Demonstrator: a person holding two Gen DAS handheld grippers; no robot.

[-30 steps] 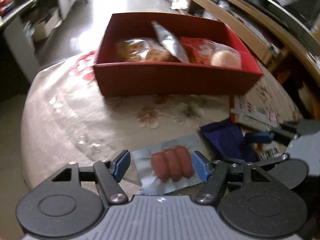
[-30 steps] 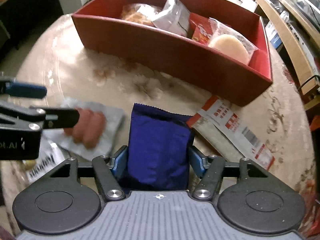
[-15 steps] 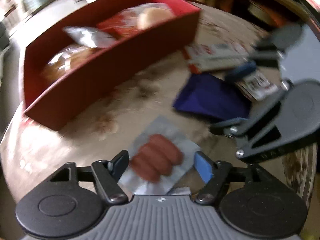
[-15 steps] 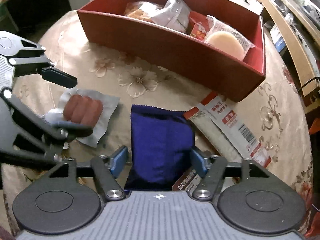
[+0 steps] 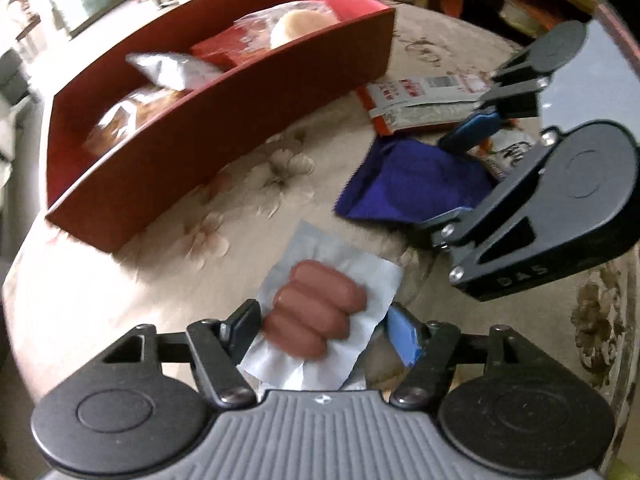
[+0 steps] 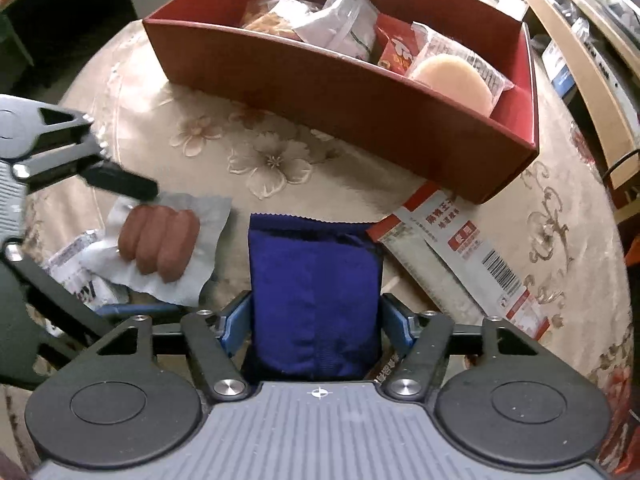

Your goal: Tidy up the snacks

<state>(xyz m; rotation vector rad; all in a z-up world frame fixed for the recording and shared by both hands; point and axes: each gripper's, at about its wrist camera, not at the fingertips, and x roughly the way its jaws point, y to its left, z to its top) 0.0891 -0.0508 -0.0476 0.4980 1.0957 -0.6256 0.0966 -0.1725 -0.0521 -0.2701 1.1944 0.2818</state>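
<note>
A red box (image 5: 224, 120) (image 6: 360, 108) with several snack packs stands on the round table. A clear sausage pack (image 5: 320, 320) (image 6: 160, 244) lies between the open fingers of my left gripper (image 5: 326, 330); the left finger is close to it, contact is unclear. A blue packet (image 6: 314, 292) (image 5: 412, 184) lies flat between the fingers of my right gripper (image 6: 316, 320), which stand just beside its edges with small gaps. A red-and-white long packet (image 6: 460, 256) (image 5: 424, 100) lies to its right, by the box corner.
The table has a beige floral cloth (image 6: 272, 160). A small white packet (image 6: 76, 272) lies under the sausage pack's left edge. Wooden shelves (image 6: 580, 48) stand beyond the table at the right. The two grippers are close together, side by side.
My left gripper has swung round to face the box at an angle and moved forward over the sausage pack. My right gripper's fingers have opened slightly around the blue packet.
</note>
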